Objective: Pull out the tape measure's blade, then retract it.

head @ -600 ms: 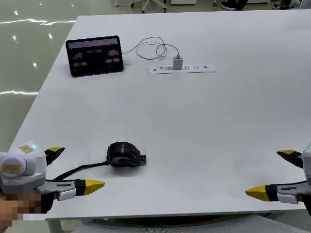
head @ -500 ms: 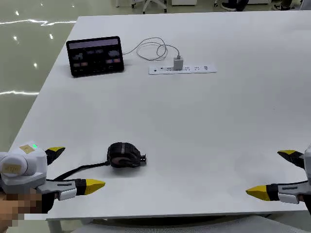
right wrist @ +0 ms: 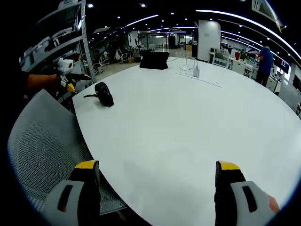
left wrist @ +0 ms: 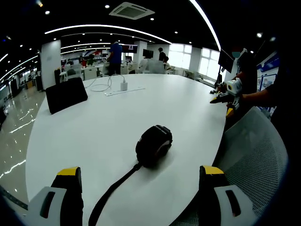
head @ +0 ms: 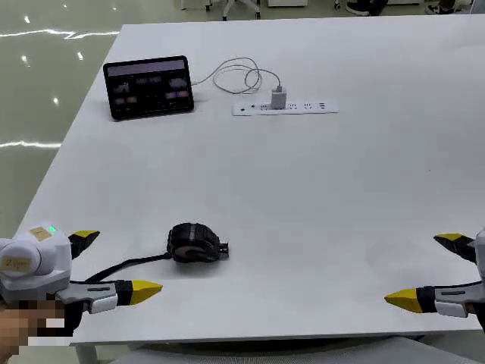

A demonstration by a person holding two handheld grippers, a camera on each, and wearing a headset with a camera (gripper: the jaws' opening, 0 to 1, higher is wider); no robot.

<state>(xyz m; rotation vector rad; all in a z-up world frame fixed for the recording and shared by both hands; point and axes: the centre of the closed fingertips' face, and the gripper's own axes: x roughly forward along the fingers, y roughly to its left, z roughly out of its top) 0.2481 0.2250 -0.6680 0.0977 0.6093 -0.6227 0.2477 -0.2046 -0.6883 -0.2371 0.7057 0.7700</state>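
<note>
Tape measure (head: 195, 243), a black rounded case, lies on its side on the white table (head: 326, 197), close to the near edge and toward the near left corner, with a short dark tab jutting from the side that faces the right edge. Its black strap (head: 125, 265) trails over the tabletop toward the left gripper (head: 117, 262), which hovers at the near edge just beside the case; in the left gripper view the case sits ahead of the yellow-tipped jaws, roughly centred between them, not touching either. Those jaws are spread wide and grip nothing. The right gripper (head: 423, 268) hangs at the near edge close to the near right corner, well apart from the tape measure, its jaws likewise spread wide around nothing. A broad stretch of bare white surface lies between the two grippers and runs back to the far side, where a dark tablet (head: 148, 86) stands near the left edge beside a white power strip (head: 284, 108) with a coiled cable (head: 242, 76). A grey mesh chair back (right wrist: 42, 141) sits against the near edge, over a glossy floor (head: 38, 68).
</note>
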